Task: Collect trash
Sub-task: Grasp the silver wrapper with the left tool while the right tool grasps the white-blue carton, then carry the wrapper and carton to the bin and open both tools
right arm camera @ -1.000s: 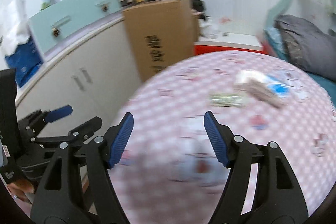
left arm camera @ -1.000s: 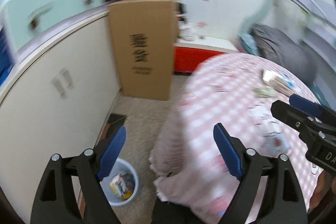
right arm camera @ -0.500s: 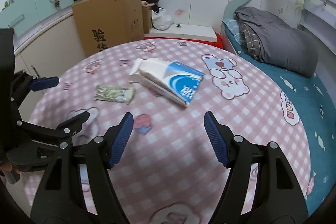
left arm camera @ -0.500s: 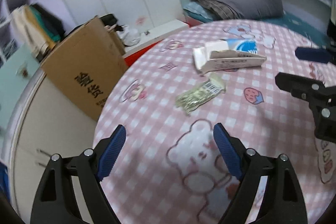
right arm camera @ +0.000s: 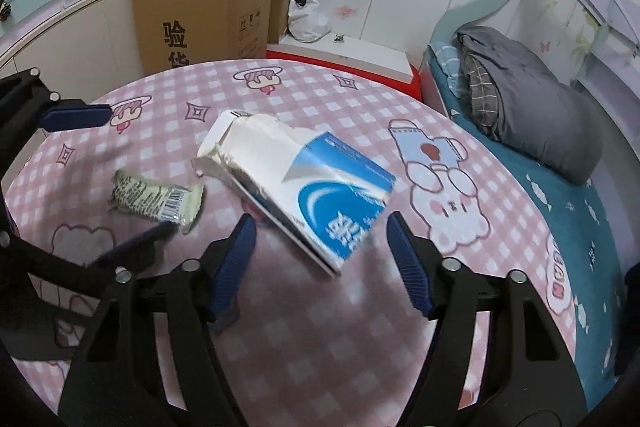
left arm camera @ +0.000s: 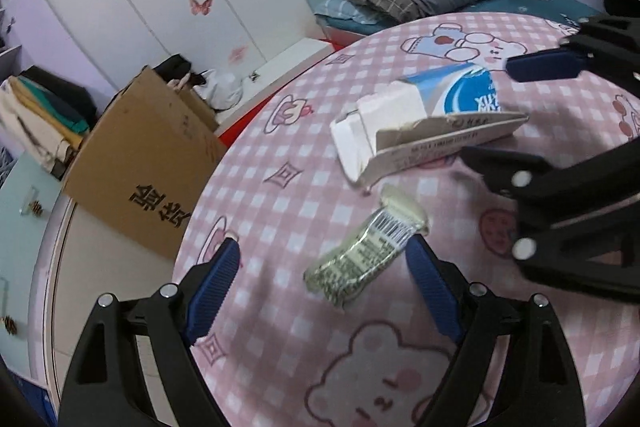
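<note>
Nothing collected yet, judging by the layout. Two pieces of trash lie on the pink checked counter [right arm camera: 400, 99]: crumpled wrapper [left arm camera: 366, 253] on the left, torn blue-white carton [right arm camera: 304, 183] just right of it, close but apart. Left claw [left arm camera: 326, 287] jaws apart, empty, wrapper sitting between its fingertips. Right claw [right arm camera: 318, 259] jaws apart, empty, lined up on the carton's near corner. Neither touches its target as far as I can tell. Both grabs and the drop-off remain; no bin in view.
</note>
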### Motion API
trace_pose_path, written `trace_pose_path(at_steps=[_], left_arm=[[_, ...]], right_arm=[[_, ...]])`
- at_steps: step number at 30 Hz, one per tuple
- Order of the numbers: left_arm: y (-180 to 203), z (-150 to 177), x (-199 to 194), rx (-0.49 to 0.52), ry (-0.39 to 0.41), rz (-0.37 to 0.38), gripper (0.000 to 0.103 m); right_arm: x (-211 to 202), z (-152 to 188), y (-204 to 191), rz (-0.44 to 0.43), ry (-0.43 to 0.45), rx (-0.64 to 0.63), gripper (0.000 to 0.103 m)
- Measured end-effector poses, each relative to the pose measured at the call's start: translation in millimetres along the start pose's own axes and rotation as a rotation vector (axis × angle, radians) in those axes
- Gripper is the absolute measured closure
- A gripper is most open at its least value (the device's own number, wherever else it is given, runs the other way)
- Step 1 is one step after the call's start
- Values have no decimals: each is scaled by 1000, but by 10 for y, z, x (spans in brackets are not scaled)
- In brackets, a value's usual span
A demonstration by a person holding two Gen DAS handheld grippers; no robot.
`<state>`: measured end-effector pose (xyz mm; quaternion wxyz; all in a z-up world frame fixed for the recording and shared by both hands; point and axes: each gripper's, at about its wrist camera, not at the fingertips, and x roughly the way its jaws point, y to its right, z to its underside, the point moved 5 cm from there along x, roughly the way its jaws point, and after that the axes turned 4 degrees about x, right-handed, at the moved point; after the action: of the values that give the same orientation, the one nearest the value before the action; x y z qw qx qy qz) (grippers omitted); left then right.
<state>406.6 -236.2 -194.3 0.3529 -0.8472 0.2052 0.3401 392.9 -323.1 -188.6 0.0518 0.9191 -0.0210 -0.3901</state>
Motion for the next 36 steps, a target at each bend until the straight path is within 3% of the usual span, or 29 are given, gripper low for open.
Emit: trace_pose_path(at_steps=[4, 5, 7, 10, 12, 13, 14, 17, 22, 28, 36], left_arm=[[-73, -37, 77, -32, -5, 62, 20], [-106, -27, 97, -58, -7, 88, 20], [-194, 10, 148, -137, -16, 157, 21], [-278, 89, 209, -250, -16, 278, 32], [-228, 107, 179, -247, 3, 296, 40], [-187, 100, 144, -233, 13, 304, 52], [-139, 98, 118, -224, 15, 302, 63], [2, 75, 49, -205, 22, 286, 83], [-1, 157, -56, -251, 23, 226, 89], [-335, 365, -442, -377, 88, 197, 92], [-824, 908, -1096, -491, 161, 76, 92]], right_arm=[[134, -19, -16, -30, -44, -4, 59], [142, -23, -15, -30, -42, 2, 60], [140, -19, -7, -30, -48, 15, 73], [112, 6, -33, -45, -61, 31, 91], [78, 36, -52, -41, -60, 36, 94], [60, 51, -57, -47, -59, 44, 94], [42, 65, -58, -54, -58, 56, 95], [-45, 114, -66, -78, -48, 96, 95], [-286, 161, -182, -122, -12, 128, 97], [-668, 113, -433, -204, 42, 144, 97], [-1242, 89, -1220, -320, 111, 79, 97]])
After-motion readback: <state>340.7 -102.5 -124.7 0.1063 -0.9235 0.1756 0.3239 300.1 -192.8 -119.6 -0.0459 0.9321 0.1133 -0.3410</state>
